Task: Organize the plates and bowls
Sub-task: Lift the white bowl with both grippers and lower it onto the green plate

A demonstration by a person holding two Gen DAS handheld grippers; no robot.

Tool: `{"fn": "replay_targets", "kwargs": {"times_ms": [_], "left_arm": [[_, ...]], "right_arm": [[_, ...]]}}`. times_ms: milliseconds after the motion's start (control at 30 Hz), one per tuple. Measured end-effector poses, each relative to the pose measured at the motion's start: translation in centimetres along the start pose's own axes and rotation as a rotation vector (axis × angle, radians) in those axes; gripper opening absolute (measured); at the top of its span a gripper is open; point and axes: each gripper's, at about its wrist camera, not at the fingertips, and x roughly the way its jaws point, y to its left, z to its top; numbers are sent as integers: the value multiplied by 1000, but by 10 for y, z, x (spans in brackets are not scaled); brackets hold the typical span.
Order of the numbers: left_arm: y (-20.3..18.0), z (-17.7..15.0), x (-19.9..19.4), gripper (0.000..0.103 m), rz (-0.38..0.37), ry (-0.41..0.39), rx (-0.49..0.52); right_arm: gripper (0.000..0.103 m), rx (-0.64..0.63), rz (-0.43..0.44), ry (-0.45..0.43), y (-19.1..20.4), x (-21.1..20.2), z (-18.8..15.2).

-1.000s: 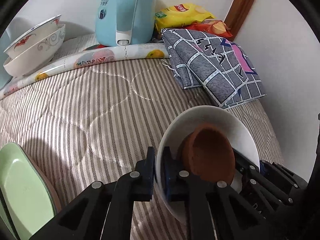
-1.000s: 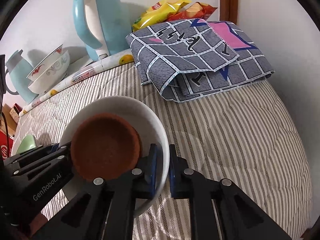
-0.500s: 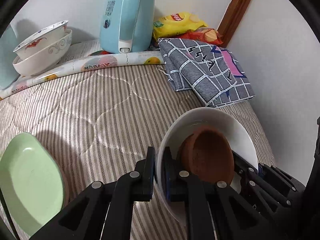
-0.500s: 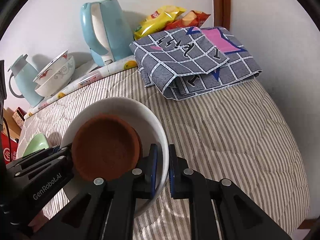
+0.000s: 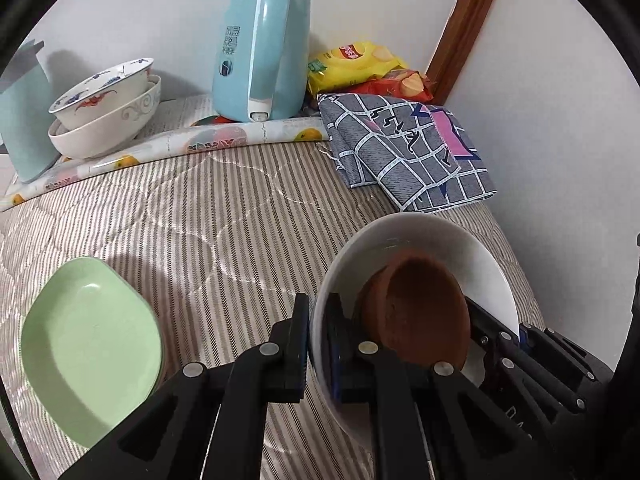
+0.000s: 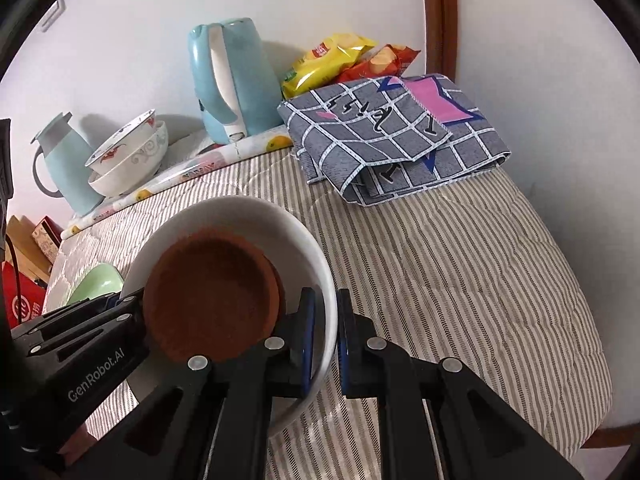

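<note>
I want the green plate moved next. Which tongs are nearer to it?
Left. The left tongs grip the white bowl on its rim facing the green plate; the right tongs grip the opposite rim.

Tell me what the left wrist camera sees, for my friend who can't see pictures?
The left gripper pinches the rim of a white bowl holding a brown dish, above a striped bed. A green plate lies left.

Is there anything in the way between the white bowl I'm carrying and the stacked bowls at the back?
Nothing visible: only bare striped bedding lies between the white bowl and the stacked bowls. The green plate sits off to the side.
</note>
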Motion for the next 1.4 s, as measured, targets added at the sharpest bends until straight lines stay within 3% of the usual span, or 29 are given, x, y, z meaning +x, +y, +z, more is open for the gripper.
{"fn": "replay_targets", "kwargs": {"times_ms": [1400], "left_arm": [[54,-14,-58,9,19,-57,-26]], "right_arm": [[9,-47,26,-45,61,-33,-15]]}}
